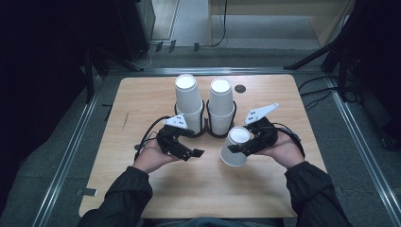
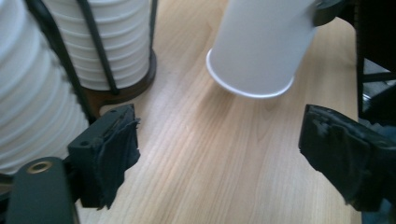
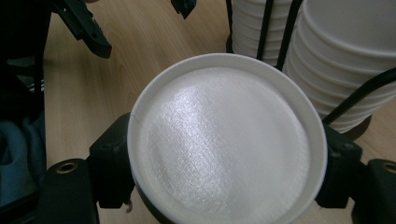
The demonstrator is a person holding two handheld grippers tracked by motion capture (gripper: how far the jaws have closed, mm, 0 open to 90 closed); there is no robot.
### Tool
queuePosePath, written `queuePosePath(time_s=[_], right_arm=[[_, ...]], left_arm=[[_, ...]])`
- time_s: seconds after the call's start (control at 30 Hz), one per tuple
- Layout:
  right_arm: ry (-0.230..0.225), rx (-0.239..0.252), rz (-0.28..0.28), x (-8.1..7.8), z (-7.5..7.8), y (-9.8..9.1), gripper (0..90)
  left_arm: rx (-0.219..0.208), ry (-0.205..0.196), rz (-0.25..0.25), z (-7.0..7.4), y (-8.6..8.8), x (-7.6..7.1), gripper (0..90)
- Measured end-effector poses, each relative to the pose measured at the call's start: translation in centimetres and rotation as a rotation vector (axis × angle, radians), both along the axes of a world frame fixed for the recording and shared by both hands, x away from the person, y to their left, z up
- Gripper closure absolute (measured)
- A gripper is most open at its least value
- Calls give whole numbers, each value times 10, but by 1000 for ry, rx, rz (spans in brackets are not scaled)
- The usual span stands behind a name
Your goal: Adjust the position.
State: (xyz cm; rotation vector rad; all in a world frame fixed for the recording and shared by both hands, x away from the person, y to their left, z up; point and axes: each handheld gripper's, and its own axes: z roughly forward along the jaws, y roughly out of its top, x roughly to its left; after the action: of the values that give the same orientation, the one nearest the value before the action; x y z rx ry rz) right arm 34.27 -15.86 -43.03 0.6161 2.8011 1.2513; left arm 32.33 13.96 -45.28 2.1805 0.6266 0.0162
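Spreading across mid-frame, the wooden desk (image 1: 156,198) carries two wire-racked cup stacks (image 1: 189,101) at upper centre. Just below them, right of centre, the right gripper (image 1: 236,148) clenches a white paper cup (image 1: 235,146), upside down and tilted. Left of centre, the left gripper (image 1: 196,152) gapes, released, nothing between its jaws.

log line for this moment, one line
right hand-held gripper: shut on paper cup, upside down above table | left hand-held gripper: open, empty | cup stacks in wire holder
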Motion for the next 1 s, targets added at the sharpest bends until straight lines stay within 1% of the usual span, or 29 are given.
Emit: queuePosePath(time_s=[0.03,0.07,0.13,0.2,0.23,0.33,0.37,0.47,0.5,0.6,0.7,0.8,0.87,0.9,0.97,1.0], right_arm=[[4,-3,4,0,-3,2,241],[4,-3,4,0,-3,2,241],[3,-3,7,-1,-7,4,241],[4,3,11,-1,-10,5,241],[8,3,9,-2,-12,6,240],[12,9,8,-2,-15,6,241],[11,21,9,-2,-17,7,240],[7,25,12,-2,-19,9,240],[7,38,12,-2,-21,9,240],[14,43,8,-2,-22,10,240],[5,49,7,-1,-25,10,240],[12,66,11,-1,-28,11,240],[11,66,18,-1,-28,13,240],[9,74,21,-2,-27,15,240],[13,80,26,-3,-26,16,240],[15,93,33,-4,-25,18,241]], left_arm=[[-1,7,-12,-2,-1,-2,98],[-1,7,-12,-2,-1,-2,88],[19,3,-23,-4,-2,-4,86],[33,1,-22,-6,-4,-6,53],[20,16,-32,-8,-5,-6,46],[23,24,-40,-11,-6,-6,46],[21,29,-35,-13,-7,-6,46],[16,32,-41,-16,-8,-5,27],[14,36,-42,-18,-9,-4,23],[23,28,-44,-21,-10,-2,1],[23,28,-40,-24,-13,-2,1],[12,37,-64,-27,-18,-1,0],[20,33,-76,-28,-22,-2,0],[9,37,-93,-29,-25,-2,0],[1,40,-98,-30,-27,-2,0],[1,36,-105,-30,-29,-2,0]])
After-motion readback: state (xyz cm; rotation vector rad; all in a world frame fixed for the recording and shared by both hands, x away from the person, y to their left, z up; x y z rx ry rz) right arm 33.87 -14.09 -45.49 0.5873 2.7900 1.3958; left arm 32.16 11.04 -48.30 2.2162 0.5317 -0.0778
